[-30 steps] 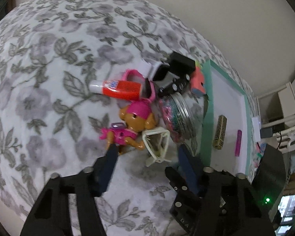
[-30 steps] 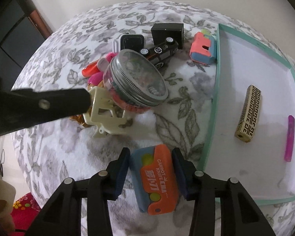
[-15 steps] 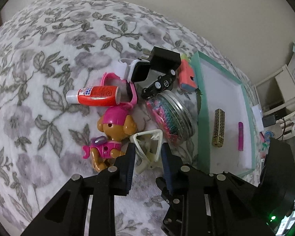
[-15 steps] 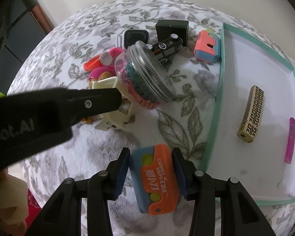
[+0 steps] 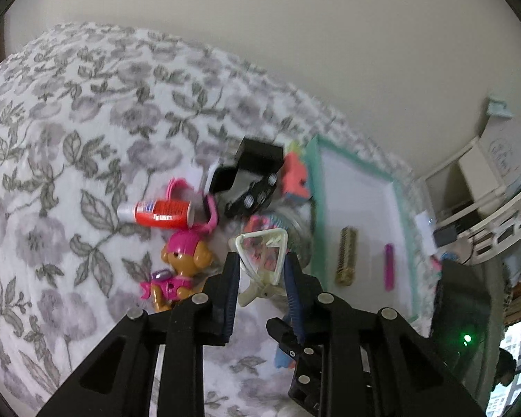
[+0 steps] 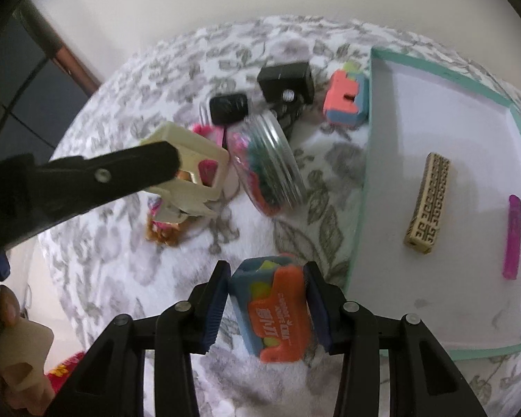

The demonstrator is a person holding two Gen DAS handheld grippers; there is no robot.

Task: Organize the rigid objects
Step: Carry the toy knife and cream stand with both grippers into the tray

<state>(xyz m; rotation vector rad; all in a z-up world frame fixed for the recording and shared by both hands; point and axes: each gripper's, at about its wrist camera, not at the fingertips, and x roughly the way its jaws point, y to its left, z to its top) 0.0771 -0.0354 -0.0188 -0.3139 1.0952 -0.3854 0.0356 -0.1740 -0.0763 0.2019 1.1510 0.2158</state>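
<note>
Item, cream hair claw clip [image 5: 262, 260]: held between the pads of the left gripper [image 5: 262, 278], jaws narrow and pressing on it. A second before, the clip lay on the floral cover [image 5: 69, 173] beside the toy dog [image 5: 180, 271] with the jaws wide around it; they then closed, and the clip now stood clear of the cover, lifted. In the right wrist view it hung above the pile, beside the glass jar [image 6: 267, 170].

Item, blue-and-orange knife toy [image 6: 278, 312]: clamped between the right gripper's [image 6: 271, 309] pads, as in the earlier views, close to the tray's near edge.

Item, teal-rimmed tray [image 6: 361, 208]: white floor, holding a gold patterned bar [image 6: 427, 205] and a pink stick [image 6: 512, 236], well apart from each other.

Remaining on the cover: the jar of coloured bits, tipped on its side; red tube [image 5: 159, 212]; pink frame [image 5: 208, 208]; black toy car [image 5: 250, 198]; black box [image 6: 284, 80]; orange-and-blue block [image 6: 345, 102].

Assessment: both grips looked secure, so two pieces seemed ready for carrying to the tray; most of the pile was not yet sorted.
</note>
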